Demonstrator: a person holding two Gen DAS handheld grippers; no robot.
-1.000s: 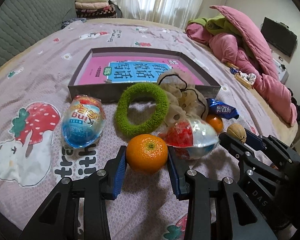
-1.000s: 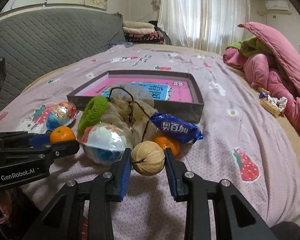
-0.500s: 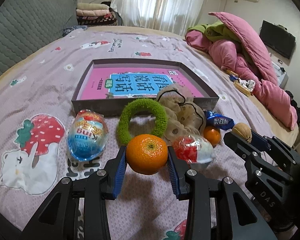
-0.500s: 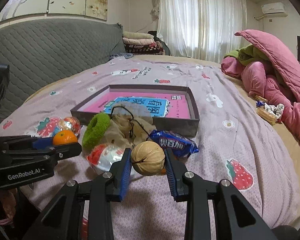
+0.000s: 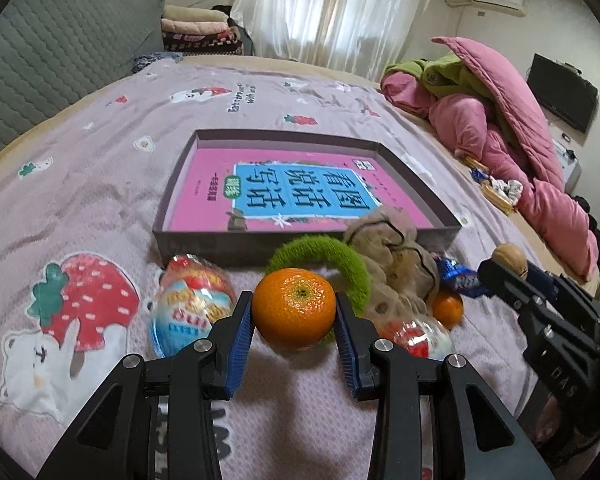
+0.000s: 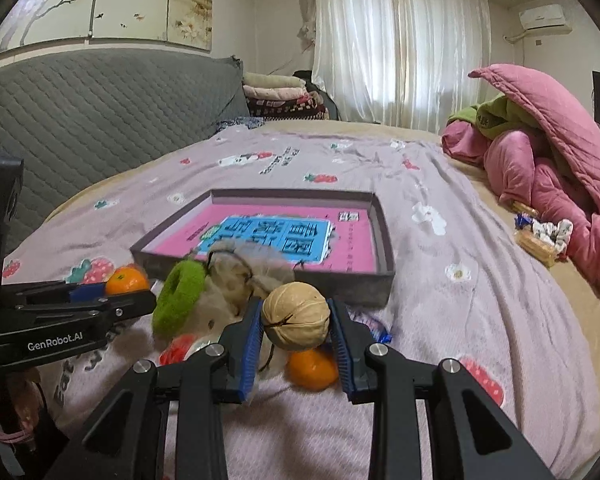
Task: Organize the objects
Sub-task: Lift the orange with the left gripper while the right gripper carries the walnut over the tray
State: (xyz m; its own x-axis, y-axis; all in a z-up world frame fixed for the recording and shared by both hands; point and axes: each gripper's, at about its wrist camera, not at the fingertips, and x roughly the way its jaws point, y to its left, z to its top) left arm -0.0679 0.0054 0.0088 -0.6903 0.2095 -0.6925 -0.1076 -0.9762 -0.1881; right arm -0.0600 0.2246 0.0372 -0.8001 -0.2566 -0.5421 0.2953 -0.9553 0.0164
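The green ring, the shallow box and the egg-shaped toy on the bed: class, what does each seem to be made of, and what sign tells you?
Green ring: fuzzy fabric or plush; matte, bristly pile. Shallow box: probably cardboard; thin, stiff, dull grey-brown walls. Egg-shaped toy: likely clear plastic or foil wrap; glossy, with bright glints over the print.

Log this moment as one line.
left gripper: shut on orange | right gripper: shut on walnut | both off bed | tray: book only

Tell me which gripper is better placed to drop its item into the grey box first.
Left, marginally. The left gripper holds its orange facing the grey box wall squarely; the right gripper, holding the walnut, has the fabric pouch between.
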